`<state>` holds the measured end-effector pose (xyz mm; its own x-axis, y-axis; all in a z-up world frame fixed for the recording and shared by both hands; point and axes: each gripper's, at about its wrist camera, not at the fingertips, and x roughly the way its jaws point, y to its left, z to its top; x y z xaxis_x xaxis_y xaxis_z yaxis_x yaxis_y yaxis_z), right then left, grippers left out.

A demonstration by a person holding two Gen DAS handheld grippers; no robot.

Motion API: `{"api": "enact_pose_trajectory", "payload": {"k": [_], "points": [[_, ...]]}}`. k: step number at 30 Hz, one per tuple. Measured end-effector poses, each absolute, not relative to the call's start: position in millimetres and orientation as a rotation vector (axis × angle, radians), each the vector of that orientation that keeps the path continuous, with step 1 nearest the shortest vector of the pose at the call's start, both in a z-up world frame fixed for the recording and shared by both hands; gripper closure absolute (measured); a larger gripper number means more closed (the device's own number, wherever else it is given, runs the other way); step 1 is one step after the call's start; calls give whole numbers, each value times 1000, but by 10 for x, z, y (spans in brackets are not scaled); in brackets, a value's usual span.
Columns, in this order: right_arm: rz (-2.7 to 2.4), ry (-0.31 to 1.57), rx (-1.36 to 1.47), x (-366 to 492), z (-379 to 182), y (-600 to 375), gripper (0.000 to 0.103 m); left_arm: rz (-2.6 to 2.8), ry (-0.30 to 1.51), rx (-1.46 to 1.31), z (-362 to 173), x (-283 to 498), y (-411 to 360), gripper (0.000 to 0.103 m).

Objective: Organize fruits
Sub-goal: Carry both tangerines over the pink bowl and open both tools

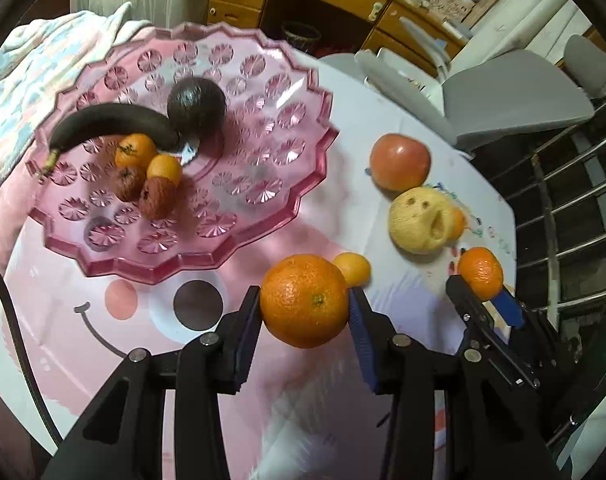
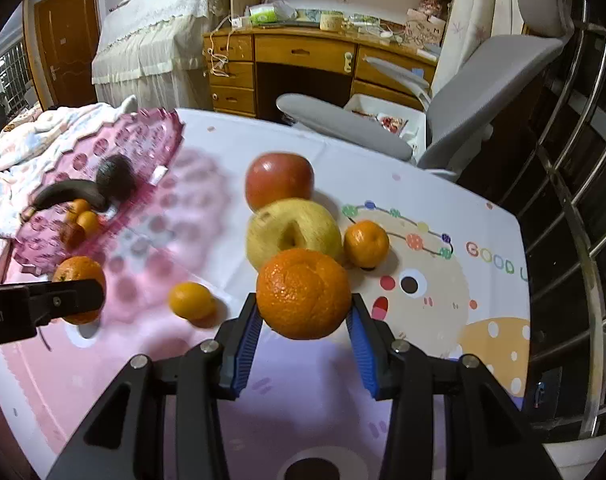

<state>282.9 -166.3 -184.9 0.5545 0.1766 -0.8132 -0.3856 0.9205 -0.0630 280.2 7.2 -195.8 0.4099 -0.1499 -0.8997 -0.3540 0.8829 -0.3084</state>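
A: Left gripper — jaws drawn in on an orange, both pads against its sides. Fruit sits clear of the tablecloth, held above it.

B: Right gripper, same picture. Jaws narrowed onto a second orange, blue pads touching left and right. Also off the cloth.

A: From the left wrist view the right gripper shows at the far right edge, its orange pinched between the fingers.

B: And the left gripper shows at my left edge, its orange partly hidden behind the black finger.

A: Pink plate sits up and to the left, scalloped rim, cut-flower pattern. On it: a blackened banana, a dark round fruit touching the banana's end, and a cluster of small fruits — two orange, two brown and shrivelled.

B: Loose on the cloth: a red apple, a yellow apple just in front and touching it, a small tangerine beside the yellow one on the right, another small tangerine lying apart, toward the plate.

A: Yellow apple has holes pitted in it on my side.

B: Grey chair behind the table, wooden desk beyond.
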Motion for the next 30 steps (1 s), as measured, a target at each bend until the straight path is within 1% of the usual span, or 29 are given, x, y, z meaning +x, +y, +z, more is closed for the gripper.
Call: {"api": "enact_pose_trajectory", "payload": {"k": [6, 13, 21, 30], "points": [[365, 921, -223, 2675, -1628, -1492, 60, 124, 1108, -500, -1675, 2574, 250, 62], [388, 939, -181, 2481, -1483, -1193, 60, 110, 1077, -487, -1523, 2426, 574, 62], [367, 985, -131, 2334, -1426, -775, 60, 67, 1067, -469, -1451, 2345, 1033, 62], [320, 1032, -40, 2368, -1406, -320, 60, -3, 1089, -408, -1471, 2504, 1478, 62]]}}
